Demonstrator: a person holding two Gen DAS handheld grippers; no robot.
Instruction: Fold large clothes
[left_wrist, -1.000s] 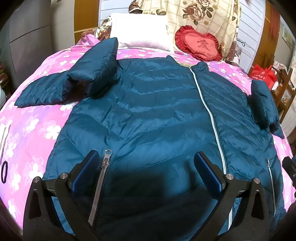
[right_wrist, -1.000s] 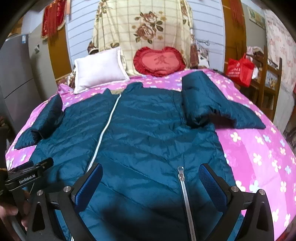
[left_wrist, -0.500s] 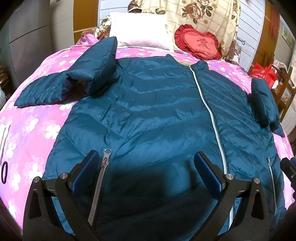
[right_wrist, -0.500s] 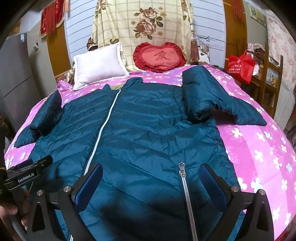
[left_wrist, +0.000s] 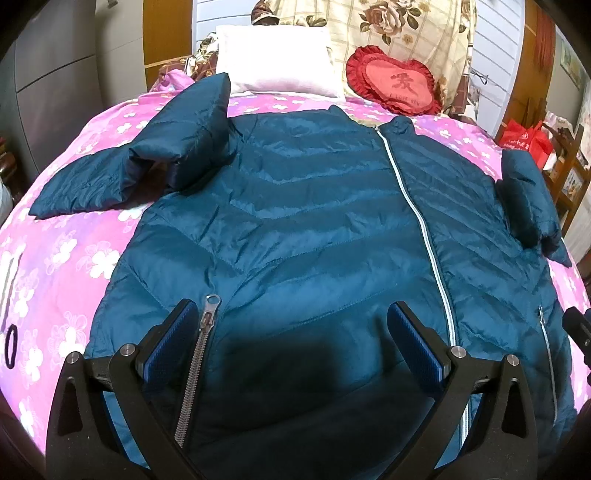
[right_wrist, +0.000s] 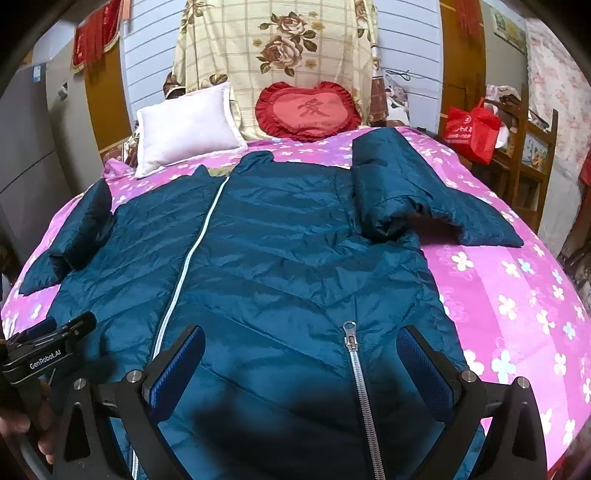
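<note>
While the teal puffer jacket lies zipped and face-up across the pink bed, the left gripper and right gripper hover wide open, empty, over its hem — light, puffy, slippery stuff, best pinched at hem corners or sleeve cuffs.

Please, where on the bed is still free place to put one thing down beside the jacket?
Bare pink bedspread lies right of the jacket, below its bent right sleeve. Another bare patch lies left of the jacket, below the left sleeve. The bed's head is crowded with the white pillow and red cushion.
</note>
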